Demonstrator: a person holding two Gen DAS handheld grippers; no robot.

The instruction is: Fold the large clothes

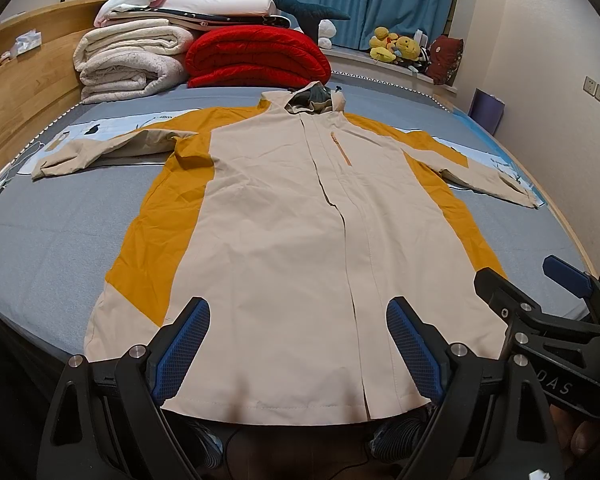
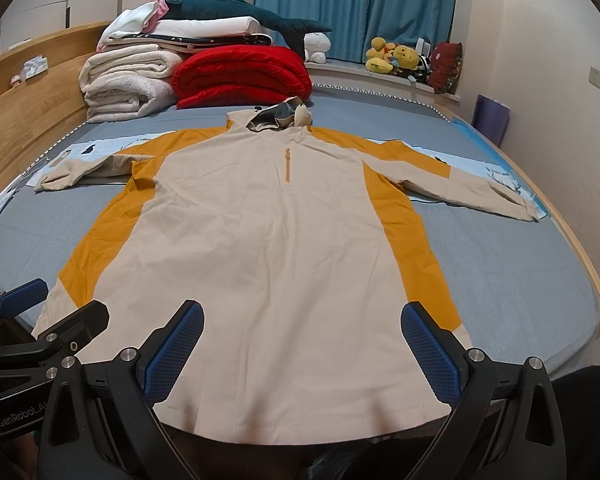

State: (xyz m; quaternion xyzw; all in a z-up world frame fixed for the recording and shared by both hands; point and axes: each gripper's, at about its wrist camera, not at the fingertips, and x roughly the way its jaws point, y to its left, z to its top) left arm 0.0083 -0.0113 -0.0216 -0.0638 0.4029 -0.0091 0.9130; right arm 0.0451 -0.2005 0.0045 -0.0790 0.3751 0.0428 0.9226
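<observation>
Your left hand-held gripper (image 1: 298, 346) and right hand-held gripper (image 2: 302, 354) are hovering, jaws apart, over the hem of the jacket (image 1: 292, 216), which is lying spread flat on the bed (image 1: 52, 236). Folding is not yet begun; next, grip a sleeve.

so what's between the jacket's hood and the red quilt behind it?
Only a bare strip of blue-grey bedsheet separates the jacket hood from the red quilt; the right wrist view shows it best.

**Even indoor light, heavy fisheye warp**

Soft, diffuse room light, fairly bright, with no glare. Faint shadows lie under the jacket (image 1: 284, 240) hem. Both views bend strongly at the edges, with black vignetted corners. Focus is sharp throughout.
</observation>
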